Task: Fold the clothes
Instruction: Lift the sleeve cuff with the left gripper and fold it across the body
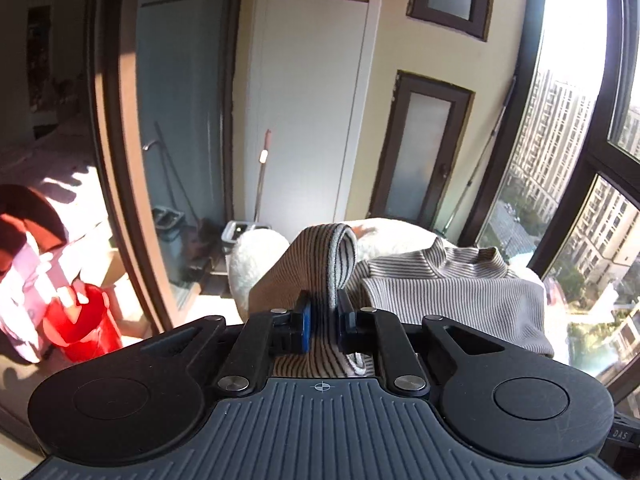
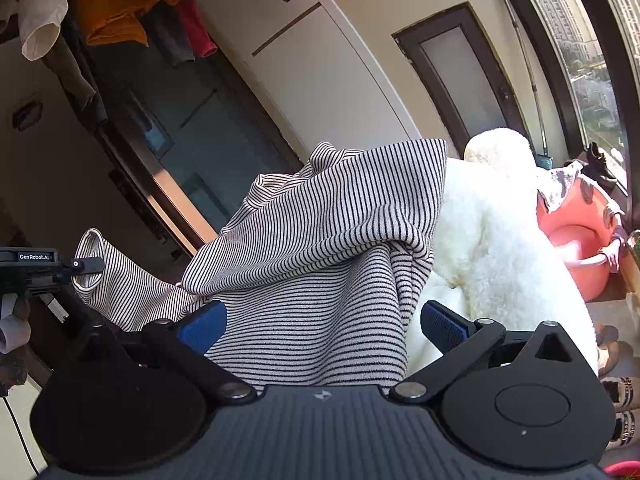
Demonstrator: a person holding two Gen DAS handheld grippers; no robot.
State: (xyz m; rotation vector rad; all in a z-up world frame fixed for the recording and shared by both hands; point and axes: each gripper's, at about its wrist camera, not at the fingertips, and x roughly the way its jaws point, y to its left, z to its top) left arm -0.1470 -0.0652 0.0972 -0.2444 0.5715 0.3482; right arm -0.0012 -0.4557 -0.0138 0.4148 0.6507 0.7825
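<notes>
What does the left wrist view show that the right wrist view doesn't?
Only the left wrist view: the left claw shut on the striped top's sleeve cuff, and a red bucket on the floor.
Only the right wrist view: the right claw open around the fabric, a pink basin, and hanging clothes overhead.
Both: the striped top lying on the white fluffy cover.

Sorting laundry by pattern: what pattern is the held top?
Thin dark stripes on cream striped top; clearest in the right wrist view.

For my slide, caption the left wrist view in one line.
Left gripper pinches the cuffed sleeve of a striped top draped over a white fluffy cushion, beside sunlit balcony windows.
</notes>
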